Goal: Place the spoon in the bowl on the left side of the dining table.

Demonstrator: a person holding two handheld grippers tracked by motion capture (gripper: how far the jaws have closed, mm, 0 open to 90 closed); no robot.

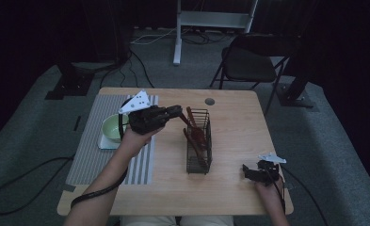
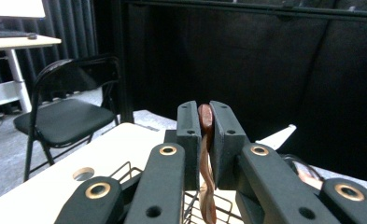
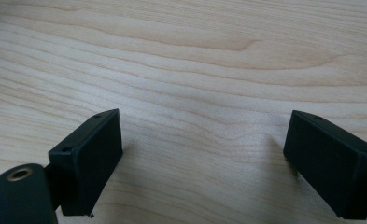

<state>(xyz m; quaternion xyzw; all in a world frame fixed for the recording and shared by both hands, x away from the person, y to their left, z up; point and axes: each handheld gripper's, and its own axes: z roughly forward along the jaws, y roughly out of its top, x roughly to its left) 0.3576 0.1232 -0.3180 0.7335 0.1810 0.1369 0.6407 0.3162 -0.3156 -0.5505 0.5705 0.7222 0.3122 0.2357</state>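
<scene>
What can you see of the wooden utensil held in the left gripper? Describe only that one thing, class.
The wooden utensil is reddish-brown, smooth and slightly glossy, apparently wood. The left gripper view shows it edge-on: a thin, gently wavy strip with a rounded top end that pokes just above the pads. The left gripper is shut on it, both black pads pressing its flat sides. Its lower part runs down into the black wire basket, where the high view shows it leaning among similar brown utensils. Its working end is hidden, so its type cannot be told.

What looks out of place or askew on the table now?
Nothing is spilled or damaged. The left gripper holds a brown wooden utensil tilted above the wire basket. The green bowl sits upright.
</scene>
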